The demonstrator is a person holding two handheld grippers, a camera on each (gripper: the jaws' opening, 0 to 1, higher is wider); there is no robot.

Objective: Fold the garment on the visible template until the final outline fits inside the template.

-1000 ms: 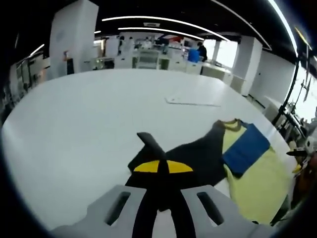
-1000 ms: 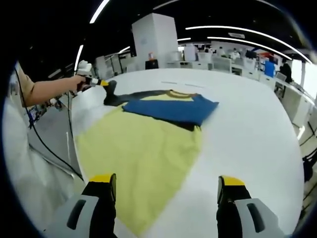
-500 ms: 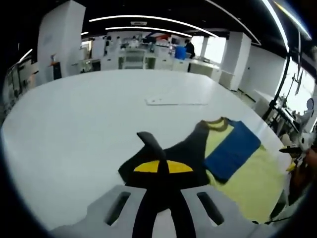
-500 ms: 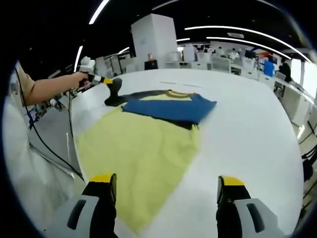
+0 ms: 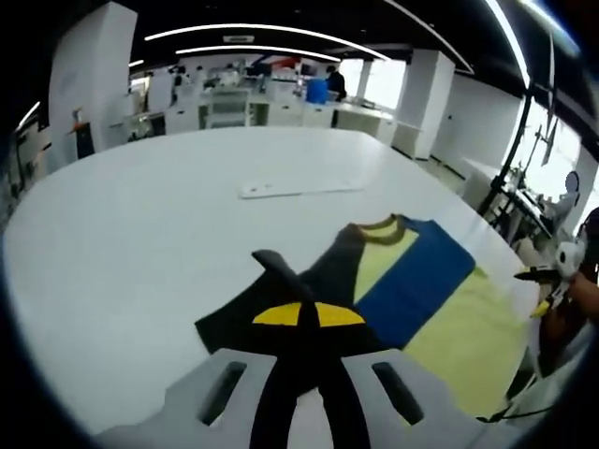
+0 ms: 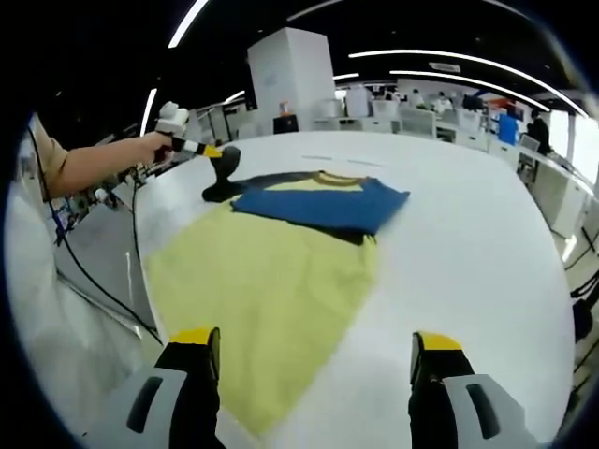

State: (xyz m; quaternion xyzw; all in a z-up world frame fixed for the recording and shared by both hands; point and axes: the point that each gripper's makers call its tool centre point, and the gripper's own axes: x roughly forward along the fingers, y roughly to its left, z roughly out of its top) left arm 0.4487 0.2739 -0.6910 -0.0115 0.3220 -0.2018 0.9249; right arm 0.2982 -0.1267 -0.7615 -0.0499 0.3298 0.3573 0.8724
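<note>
Dark sleeve (image 6: 221, 175) lifted further over yellow garment (image 6: 267, 290), pinched in left gripper (image 5: 308, 313) jaws; right gripper (image 6: 312, 374) agape above smooth white table (image 6: 477, 262).

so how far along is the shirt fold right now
Partly done. The blue sleeve already lies folded across the yellow shirt body. In hand: the left gripper is shut on the dark sleeve, lifting it off the white table. Left: lay that sleeve over, then fold up the long yellow body. The right gripper is open, holding nothing. I can't make out a template outline.
</note>
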